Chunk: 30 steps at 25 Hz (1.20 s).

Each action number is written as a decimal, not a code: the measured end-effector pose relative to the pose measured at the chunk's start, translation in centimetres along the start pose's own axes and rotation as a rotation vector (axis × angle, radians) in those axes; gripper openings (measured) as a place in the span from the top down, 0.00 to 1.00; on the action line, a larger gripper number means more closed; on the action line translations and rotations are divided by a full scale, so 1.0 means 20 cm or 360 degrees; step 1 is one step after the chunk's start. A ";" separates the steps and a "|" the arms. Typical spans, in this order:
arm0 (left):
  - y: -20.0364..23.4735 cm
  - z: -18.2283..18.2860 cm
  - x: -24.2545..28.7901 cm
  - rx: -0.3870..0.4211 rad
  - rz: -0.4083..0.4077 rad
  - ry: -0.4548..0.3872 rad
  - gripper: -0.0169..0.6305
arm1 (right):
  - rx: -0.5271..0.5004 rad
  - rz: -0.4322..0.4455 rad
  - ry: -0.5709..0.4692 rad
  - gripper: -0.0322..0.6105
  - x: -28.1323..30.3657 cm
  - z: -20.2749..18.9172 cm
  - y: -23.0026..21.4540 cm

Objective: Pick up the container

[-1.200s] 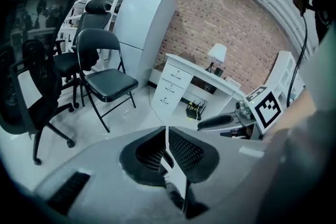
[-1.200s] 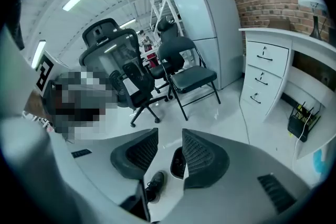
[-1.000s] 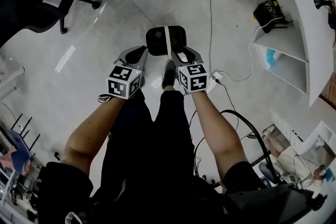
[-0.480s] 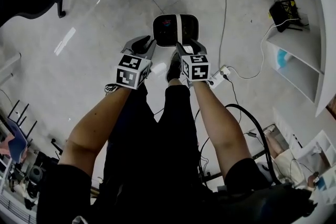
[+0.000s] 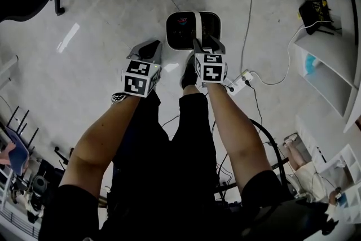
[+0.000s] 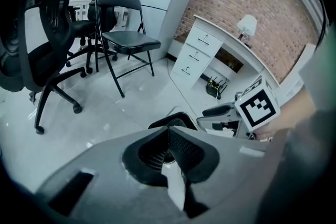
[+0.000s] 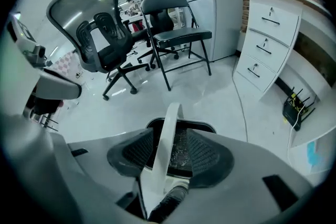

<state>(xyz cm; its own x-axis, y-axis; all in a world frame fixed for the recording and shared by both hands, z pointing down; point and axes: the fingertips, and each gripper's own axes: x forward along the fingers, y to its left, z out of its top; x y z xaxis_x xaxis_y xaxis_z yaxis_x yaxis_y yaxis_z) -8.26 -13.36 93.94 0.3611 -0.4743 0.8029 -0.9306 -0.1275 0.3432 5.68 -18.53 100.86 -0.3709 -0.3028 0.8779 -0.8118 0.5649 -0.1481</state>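
The container (image 5: 181,31) is a black rounded bin with a white handle (image 5: 198,22) arching over its middle, low over the floor ahead of the person's shoe. My right gripper (image 5: 206,42) straddles that handle (image 7: 167,134); its jaws are opening, and a gap shows between the handle and the right-hand pad. Below the jaws lies the bin's dark rim (image 7: 202,126). My left gripper (image 5: 148,49) hangs just left of the bin without touching it, its pads (image 6: 181,144) met. The bin's edge (image 6: 178,118) peeks over those jaws. Whether the bin rests on the floor I cannot tell.
A black folding chair (image 6: 123,36) and office chairs (image 7: 100,34) stand on the pale floor beyond. White drawers (image 7: 262,44) and a desk with shelves (image 5: 330,59) line the right side. Cables and a power strip (image 5: 240,80) lie right of the person's legs (image 5: 169,138).
My left gripper has come away from the bin's left corner. My right gripper's jaws stand wider around the handle. The head camera has tilted, shifting everything up the picture.
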 end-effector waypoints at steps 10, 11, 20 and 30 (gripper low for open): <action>0.04 -0.02 0.16 0.0002 -0.0020 0.0007 0.96 | 0.0065 0.0002 0.0047 0.68 0.20 -0.08 0.00; 0.04 -0.01 0.18 0.0009 -0.0029 0.0000 0.96 | 0.0067 0.0000 0.0056 0.68 0.21 -0.09 0.00; 0.04 -0.03 0.19 0.0141 -0.0071 0.0056 0.95 | 0.0056 -0.0009 0.0092 0.74 0.30 -0.15 -0.01; 0.01 -0.06 0.11 0.0031 -0.0082 -0.0001 0.96 | 0.0155 -0.0021 0.0162 0.89 0.29 -0.18 -0.03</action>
<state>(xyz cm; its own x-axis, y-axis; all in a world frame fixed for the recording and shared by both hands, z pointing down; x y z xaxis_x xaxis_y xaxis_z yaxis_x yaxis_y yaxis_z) -7.54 -13.47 96.30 0.4085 -0.4671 0.7842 -0.9118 -0.1686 0.3745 5.66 -17.91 107.63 -0.3163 -0.2275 0.9210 -0.8581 0.4825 -0.1755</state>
